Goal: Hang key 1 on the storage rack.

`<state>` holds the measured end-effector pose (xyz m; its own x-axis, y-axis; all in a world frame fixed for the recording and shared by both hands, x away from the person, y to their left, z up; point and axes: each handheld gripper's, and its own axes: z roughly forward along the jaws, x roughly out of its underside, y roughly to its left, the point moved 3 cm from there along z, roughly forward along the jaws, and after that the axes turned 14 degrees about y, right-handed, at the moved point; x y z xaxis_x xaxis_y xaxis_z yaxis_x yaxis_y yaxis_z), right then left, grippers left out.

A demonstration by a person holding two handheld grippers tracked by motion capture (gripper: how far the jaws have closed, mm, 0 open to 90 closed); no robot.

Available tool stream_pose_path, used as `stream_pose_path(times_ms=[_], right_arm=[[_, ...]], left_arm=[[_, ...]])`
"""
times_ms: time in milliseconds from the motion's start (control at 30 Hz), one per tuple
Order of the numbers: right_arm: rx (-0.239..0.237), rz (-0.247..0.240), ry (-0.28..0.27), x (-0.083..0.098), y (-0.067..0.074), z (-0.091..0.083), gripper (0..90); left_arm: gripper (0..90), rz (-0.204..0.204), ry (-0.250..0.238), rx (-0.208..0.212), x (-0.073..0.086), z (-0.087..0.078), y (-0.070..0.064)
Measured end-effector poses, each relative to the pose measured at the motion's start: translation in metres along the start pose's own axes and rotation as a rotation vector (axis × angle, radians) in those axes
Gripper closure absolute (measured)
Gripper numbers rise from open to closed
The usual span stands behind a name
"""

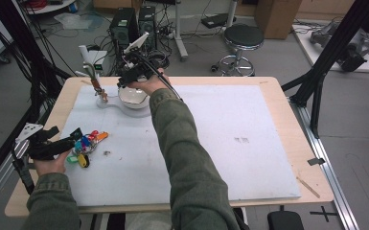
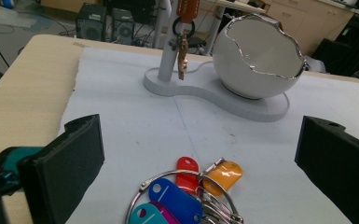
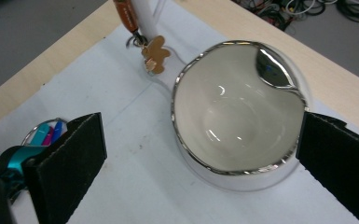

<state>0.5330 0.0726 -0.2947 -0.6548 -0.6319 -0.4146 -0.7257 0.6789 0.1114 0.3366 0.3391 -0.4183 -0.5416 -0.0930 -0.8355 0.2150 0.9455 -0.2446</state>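
While the right tool [image 3: 200, 154] hangs spread over the egg-shaped bowl [image 3: 238, 112], nothing pinched, left tool [image 2: 200, 158] spread too, key bunch [image 2: 186, 196] on the counter between its jaws, tags' writing unreadable.

Black stool [image 1: 242, 37] on the floor beyond the table, two computer towers [image 1: 133, 24] by tangled cables, cardboard box [image 1: 278, 17] far right.

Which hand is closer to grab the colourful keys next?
Left. The left gripper sits right beside the bunch of keys, jaws open toward it, while the right gripper is far off over the egg-shaped bowl.
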Motion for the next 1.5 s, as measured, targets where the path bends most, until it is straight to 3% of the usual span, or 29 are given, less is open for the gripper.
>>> stream_pose_path(times_ms=[300, 733, 1067, 1200, 1500], right_arm=[[0.014, 0.017, -0.036, 0.019, -0.019, -0.012, 0.5], [-0.003, 0.033, -0.103, 0.050, -0.040, -0.020, 0.6], [0.020, 0.068, -0.127, 0.078, -0.064, -0.022, 0.6], [0.044, 0.075, -0.107, 0.088, -0.073, -0.022, 0.6], [0.067, 0.069, -0.144, 0.104, -0.080, -0.031, 0.6]], left_arm=[[1.7, 0.001, 0.004, -0.005, 0.000, 0.000, 0.000], [1.7, 0.002, 0.004, -0.011, 0.000, 0.000, 0.000], [1.7, 0.002, 0.002, -0.011, 0.000, 0.000, 0.000], [1.7, 0.015, 0.015, -0.010, 0.001, 0.001, -0.001], [1.7, 0.015, 0.017, -0.005, 0.001, 0.001, -0.002]])
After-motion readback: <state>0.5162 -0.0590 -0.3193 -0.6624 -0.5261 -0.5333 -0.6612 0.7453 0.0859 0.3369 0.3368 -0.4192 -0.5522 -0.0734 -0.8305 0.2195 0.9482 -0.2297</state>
